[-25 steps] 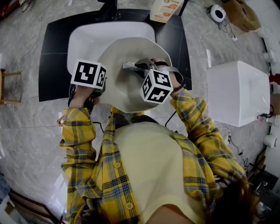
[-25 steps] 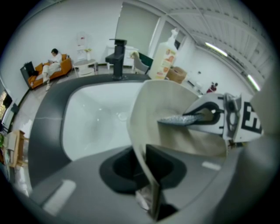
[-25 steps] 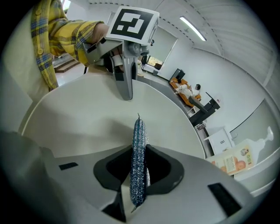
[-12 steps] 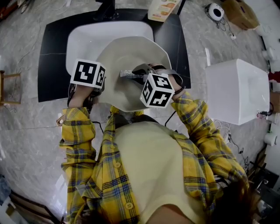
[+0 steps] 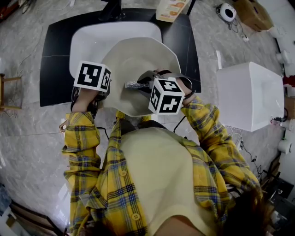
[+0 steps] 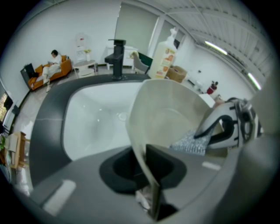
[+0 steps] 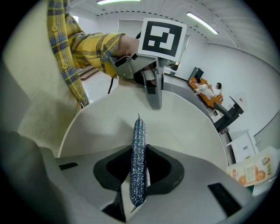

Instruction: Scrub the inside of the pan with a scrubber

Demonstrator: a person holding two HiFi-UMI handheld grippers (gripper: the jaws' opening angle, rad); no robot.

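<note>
Two grippers meet over a white sink (image 5: pixel 92 39) sunk in the black tabletop (image 5: pixel 53 69). The left gripper (image 5: pixel 103 94) has its fingers clamped on the near rim of the beige pan (image 5: pixel 138 57), which stands tilted above the sink. Inside the pan is the silvery scrubber (image 5: pixel 133 85), pinched edge-on between the closed fingers of the right gripper (image 5: pixel 146 85).

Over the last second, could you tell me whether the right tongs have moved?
Yes. The right tongs, shut on the scrubber, slid across the pan toward the person, away from the faucet.
</note>
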